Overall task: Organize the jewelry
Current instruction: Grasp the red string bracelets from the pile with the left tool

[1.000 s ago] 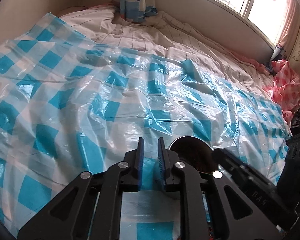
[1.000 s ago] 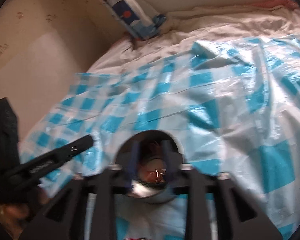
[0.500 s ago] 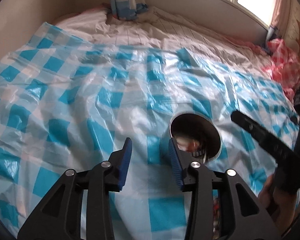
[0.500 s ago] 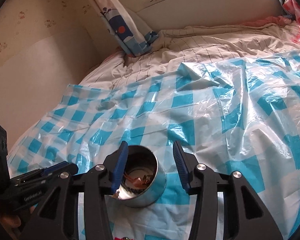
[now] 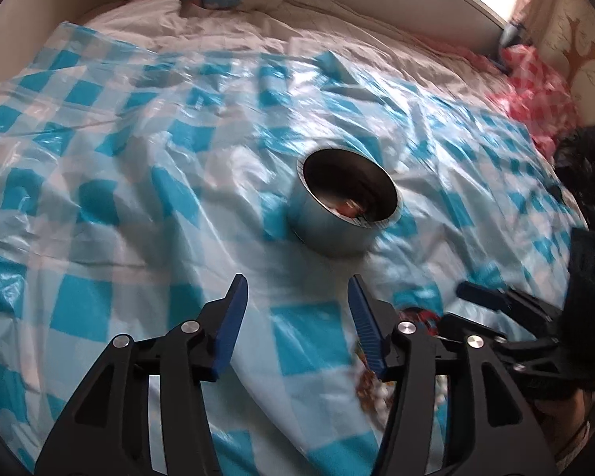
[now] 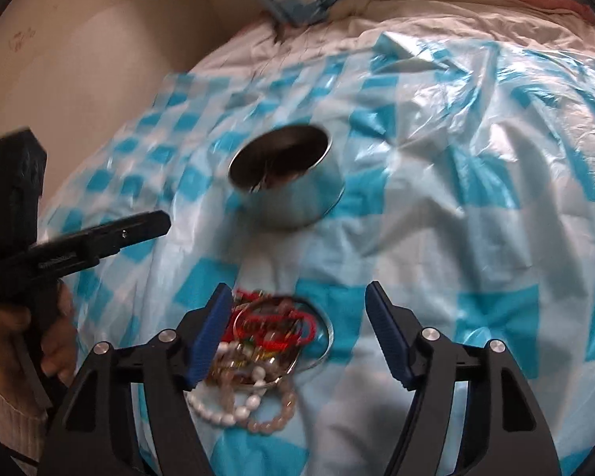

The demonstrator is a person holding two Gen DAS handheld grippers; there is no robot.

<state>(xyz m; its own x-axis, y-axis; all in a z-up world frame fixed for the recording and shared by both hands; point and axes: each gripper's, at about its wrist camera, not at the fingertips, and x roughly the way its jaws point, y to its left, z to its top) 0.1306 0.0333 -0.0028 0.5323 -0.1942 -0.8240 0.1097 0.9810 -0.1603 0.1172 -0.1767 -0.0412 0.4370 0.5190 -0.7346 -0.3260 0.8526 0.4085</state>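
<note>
Both grippers hang over the bed, jaws opening, nothing between them. The right gripper (image 6: 297,337) hovers above the jewelry pile (image 6: 258,357), beads and red cord beside a ring; the metal cup (image 5: 345,202) stands just beyond on the checked plastic sheet (image 5: 99,198). The left gripper (image 5: 297,317) waits over bare sheet. Best to pinch one strand cleanly, avoiding tangles. Open room lies right; the wall crowds the left.
</note>
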